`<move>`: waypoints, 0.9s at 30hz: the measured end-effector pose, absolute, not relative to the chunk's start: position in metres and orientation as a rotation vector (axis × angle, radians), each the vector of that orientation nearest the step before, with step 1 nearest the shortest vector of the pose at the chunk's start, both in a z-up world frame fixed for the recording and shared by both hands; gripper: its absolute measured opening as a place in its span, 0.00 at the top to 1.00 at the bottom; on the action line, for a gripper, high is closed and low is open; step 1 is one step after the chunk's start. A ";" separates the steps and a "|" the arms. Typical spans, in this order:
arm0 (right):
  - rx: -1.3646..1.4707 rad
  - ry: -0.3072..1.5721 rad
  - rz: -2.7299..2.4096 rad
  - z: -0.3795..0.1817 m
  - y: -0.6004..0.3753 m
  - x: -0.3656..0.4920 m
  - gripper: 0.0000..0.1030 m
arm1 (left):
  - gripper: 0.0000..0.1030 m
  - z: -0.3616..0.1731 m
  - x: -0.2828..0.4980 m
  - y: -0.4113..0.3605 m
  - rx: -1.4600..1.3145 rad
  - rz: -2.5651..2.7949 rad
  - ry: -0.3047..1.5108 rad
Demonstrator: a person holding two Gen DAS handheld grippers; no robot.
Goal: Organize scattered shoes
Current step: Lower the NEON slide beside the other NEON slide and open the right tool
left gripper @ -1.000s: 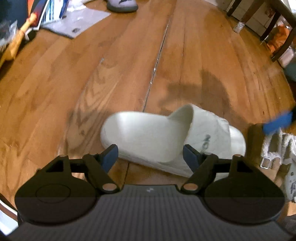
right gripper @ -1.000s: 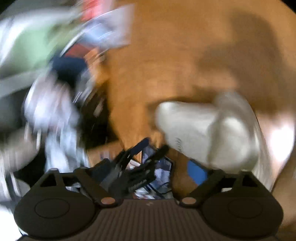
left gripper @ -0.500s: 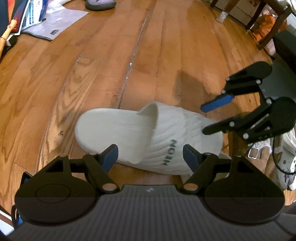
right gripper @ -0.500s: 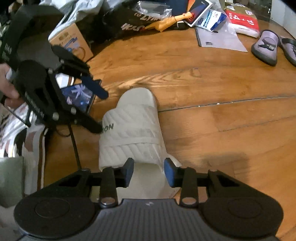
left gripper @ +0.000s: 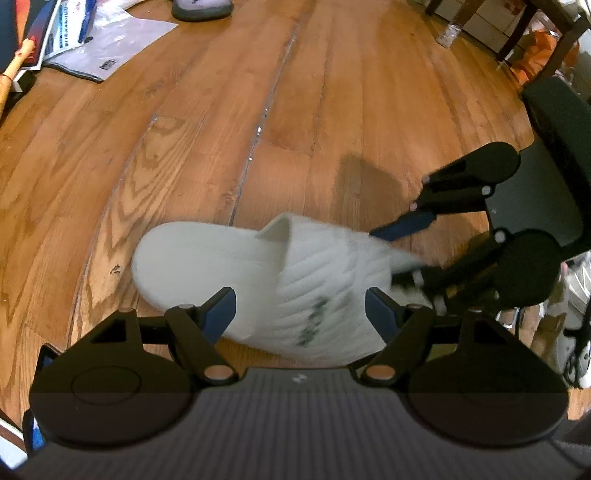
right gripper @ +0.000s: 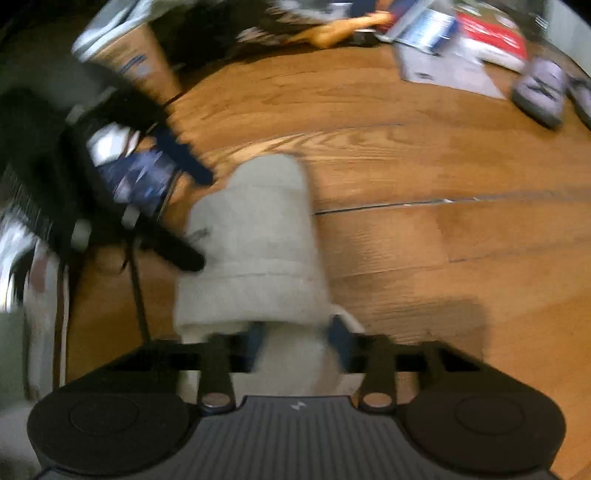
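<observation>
Left wrist view: white slide sandal (left gripper: 266,280) lies on its sole on the wooden floor (left gripper: 332,110), heel end toward 9 o'clock, toe end toward 3 o'clock, strap with dark lettering nearest the lens. Left claw (left gripper: 300,306) spread wide, pads well apart and hovering just above the strap; nothing pinched. Judgement: kept open and close so it can steady or take over the sandal if needed.

Right claw (left gripper: 397,251) enters from 3 o'clock and meets the toe end of the sandal. One blue pad (left gripper: 404,226) lies over the upper surface; the other finger runs underneath. Toe end is smeared with motion blur there.

Right wrist view: heavily blurred. Right claw (right gripper: 295,341) has its pads drawn in against the sandal (right gripper: 255,240) at 6 o'clock, pinching the toe end. Judgement: an end grip lets the sandal be dragged or lifted lengthwise without fighting the strap.

Left claw (right gripper: 184,218) appears at 9 o'clock in this view, fingers parted beside the strap.

Elsewhere: grey slipper (left gripper: 201,7) at 12 o'clock, well apart from the white sandal; the same grey slipper (right gripper: 541,90) at 2 o'clock in the right view, a second dark shoe just beside it. Papers (left gripper: 107,55) at 11 o'clock. Judgement: sorting barely begun; shoes remain scattered.
</observation>
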State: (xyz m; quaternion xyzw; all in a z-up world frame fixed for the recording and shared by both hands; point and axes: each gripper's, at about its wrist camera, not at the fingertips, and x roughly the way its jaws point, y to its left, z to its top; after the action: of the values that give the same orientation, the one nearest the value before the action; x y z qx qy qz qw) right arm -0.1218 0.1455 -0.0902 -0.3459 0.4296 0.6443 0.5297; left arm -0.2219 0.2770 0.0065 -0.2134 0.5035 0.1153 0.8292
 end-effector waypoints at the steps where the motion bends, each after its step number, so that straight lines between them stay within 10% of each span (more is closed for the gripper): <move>1: -0.781 1.050 1.518 -0.087 0.146 -0.119 0.86 | 0.22 0.009 -0.222 0.277 -0.450 0.253 1.060; 15: -0.035 1.735 0.938 -0.096 0.132 -0.113 0.83 | 0.16 0.048 -0.242 0.272 -0.346 0.337 1.025; 23: -0.052 1.662 0.855 -0.104 0.114 -0.154 0.53 | 0.12 0.027 -0.268 0.286 -0.375 0.323 1.072; 27: -0.038 1.479 0.913 -0.073 0.080 -0.147 0.21 | 0.12 0.010 -0.272 0.296 -0.401 0.353 1.119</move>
State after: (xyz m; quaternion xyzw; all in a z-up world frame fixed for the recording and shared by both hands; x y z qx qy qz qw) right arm -0.1475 0.0796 -0.0730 -0.0167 0.6498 0.4012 0.6454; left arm -0.2721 0.2958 0.0095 -0.1881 0.5245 0.1652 0.8138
